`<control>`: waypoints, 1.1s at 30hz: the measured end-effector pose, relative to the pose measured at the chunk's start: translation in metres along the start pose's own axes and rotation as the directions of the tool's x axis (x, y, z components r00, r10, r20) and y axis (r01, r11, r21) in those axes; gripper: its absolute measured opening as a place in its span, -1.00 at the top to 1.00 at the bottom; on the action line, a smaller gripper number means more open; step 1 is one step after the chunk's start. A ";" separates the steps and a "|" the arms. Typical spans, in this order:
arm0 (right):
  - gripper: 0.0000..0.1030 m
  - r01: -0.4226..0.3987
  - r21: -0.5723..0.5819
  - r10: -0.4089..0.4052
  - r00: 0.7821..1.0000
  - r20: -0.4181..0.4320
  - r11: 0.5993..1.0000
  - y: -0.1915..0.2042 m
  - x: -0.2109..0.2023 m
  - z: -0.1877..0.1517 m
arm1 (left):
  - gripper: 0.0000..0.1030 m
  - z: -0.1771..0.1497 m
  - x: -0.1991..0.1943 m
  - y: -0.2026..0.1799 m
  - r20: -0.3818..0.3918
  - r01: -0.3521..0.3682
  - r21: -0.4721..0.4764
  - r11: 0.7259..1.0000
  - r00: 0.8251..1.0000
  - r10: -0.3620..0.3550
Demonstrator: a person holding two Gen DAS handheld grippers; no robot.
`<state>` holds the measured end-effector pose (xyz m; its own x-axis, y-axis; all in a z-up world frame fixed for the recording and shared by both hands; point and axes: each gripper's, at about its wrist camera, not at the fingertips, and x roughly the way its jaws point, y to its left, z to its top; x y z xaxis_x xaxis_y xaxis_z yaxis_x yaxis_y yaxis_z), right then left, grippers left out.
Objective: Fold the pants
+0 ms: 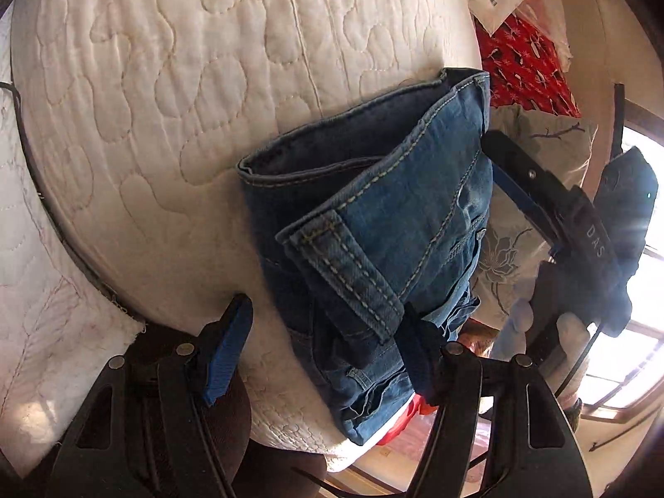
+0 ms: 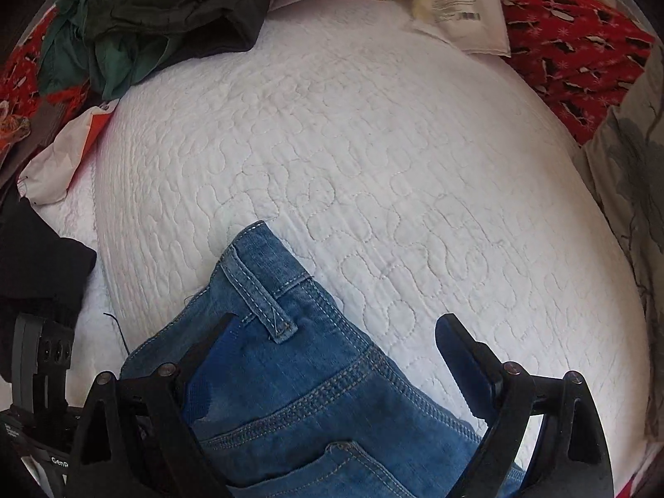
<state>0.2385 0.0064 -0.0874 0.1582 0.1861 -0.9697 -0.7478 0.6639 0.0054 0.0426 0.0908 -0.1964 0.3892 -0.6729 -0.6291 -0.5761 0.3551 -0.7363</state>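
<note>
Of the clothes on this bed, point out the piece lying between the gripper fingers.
The blue jeans, folded on the white quilt; the open right gripper straddles them. The green clothes and the red patterned cloth lie far off at the bed's edges.

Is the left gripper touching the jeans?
Touching. In the left wrist view, the left gripper has its right jaw pressed into the jeans; the left jaw stands clear over the mattress.

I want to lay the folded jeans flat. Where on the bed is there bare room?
The quilted mattress middle is bare, beyond the jeans. Crowded edges: green clothes far left, white packet and red fabric far right.
</note>
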 end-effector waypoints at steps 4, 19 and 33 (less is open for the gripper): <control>-0.62 -0.036 -0.081 0.034 0.999 -0.028 0.996 0.012 0.020 0.014 | -0.30 0.003 0.002 0.000 -0.003 -0.014 -0.008 1.000 1.000 0.014; 0.70 -0.176 -0.032 0.179 0.979 0.103 0.984 0.003 -0.054 -0.011 | 0.61 -0.016 -0.021 -0.043 0.068 -0.038 0.187 0.982 0.997 0.026; 0.70 -0.280 0.270 0.148 0.895 0.421 0.921 -0.112 -0.182 -0.176 | 0.61 -0.146 0.010 -0.192 0.247 -0.292 0.737 0.610 0.956 0.159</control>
<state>0.1805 -0.2293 0.0452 0.3023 0.5702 -0.7639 -0.5587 0.7553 0.3427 0.0523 -0.0788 -0.0247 0.4576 -0.4267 -0.7801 0.0648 0.8910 -0.4493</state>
